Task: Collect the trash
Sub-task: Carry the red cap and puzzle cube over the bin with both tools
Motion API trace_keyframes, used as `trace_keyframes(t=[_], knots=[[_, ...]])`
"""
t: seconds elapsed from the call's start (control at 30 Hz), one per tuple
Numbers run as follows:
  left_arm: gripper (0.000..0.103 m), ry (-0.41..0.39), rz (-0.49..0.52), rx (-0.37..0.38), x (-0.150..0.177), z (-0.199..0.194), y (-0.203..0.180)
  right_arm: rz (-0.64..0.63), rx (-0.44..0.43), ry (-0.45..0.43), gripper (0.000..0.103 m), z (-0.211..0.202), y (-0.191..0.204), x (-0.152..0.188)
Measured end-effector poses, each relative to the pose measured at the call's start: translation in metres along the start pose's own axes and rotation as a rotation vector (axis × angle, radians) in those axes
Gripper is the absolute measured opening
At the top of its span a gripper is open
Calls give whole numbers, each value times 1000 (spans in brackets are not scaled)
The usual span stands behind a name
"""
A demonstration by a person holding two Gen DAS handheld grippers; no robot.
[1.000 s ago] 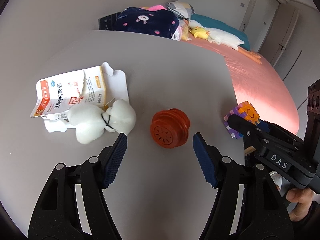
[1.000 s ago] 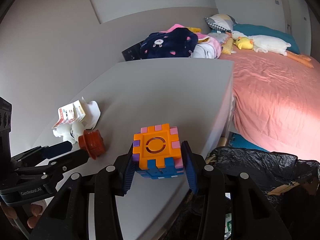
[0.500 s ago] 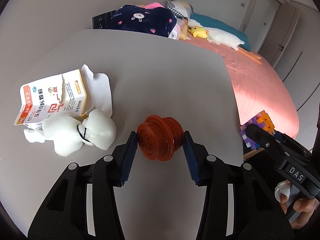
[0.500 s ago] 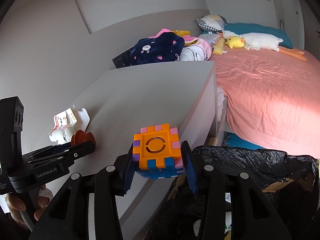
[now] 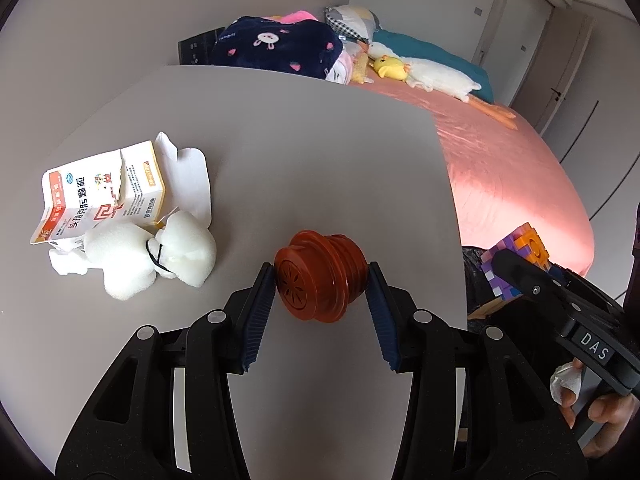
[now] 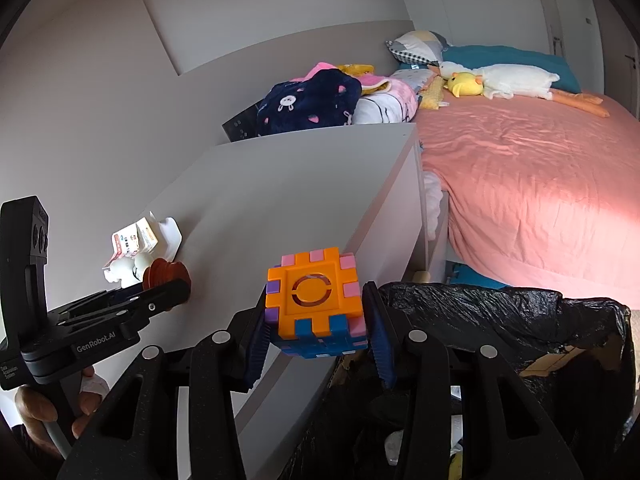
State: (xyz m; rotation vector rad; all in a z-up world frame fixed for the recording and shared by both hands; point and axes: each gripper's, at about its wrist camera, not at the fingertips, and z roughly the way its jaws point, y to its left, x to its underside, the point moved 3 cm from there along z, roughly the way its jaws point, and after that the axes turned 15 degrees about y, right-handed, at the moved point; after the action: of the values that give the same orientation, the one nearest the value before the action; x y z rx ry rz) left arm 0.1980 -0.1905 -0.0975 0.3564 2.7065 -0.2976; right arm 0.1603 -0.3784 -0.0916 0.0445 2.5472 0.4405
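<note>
My left gripper (image 5: 321,284) is shut on a red ribbed plastic cap (image 5: 320,276) that lies on its side on the grey table (image 5: 280,152). Left of it sit a white foam lump (image 5: 148,256) and a torn medicine box (image 5: 100,196). My right gripper (image 6: 316,320) is shut on a multicoloured puzzle cube (image 6: 316,304) and holds it in the air beside the table's edge, at the near rim of a black-lined trash bin (image 6: 500,320). The cube (image 5: 524,252) and the right gripper also show at the right of the left wrist view.
A bed with a pink sheet (image 6: 540,184) lies beyond the bin, with a plush goose (image 6: 512,80) and a yellow duck toy (image 6: 464,84) on it. A navy blanket (image 5: 276,48) is heaped past the table's far edge. A hand (image 5: 596,424) grips the right tool.
The left jaws closed from wide open onto the red cap. The right gripper carried the cube rightward off the table, and more of the black bin came into view.
</note>
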Motion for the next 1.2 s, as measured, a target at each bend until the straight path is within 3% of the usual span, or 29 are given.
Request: trace_keyframes(t=[1.2], knots=[[46, -35, 133, 116, 63, -64, -96, 7, 68, -109, 45, -129, -12, 66]])
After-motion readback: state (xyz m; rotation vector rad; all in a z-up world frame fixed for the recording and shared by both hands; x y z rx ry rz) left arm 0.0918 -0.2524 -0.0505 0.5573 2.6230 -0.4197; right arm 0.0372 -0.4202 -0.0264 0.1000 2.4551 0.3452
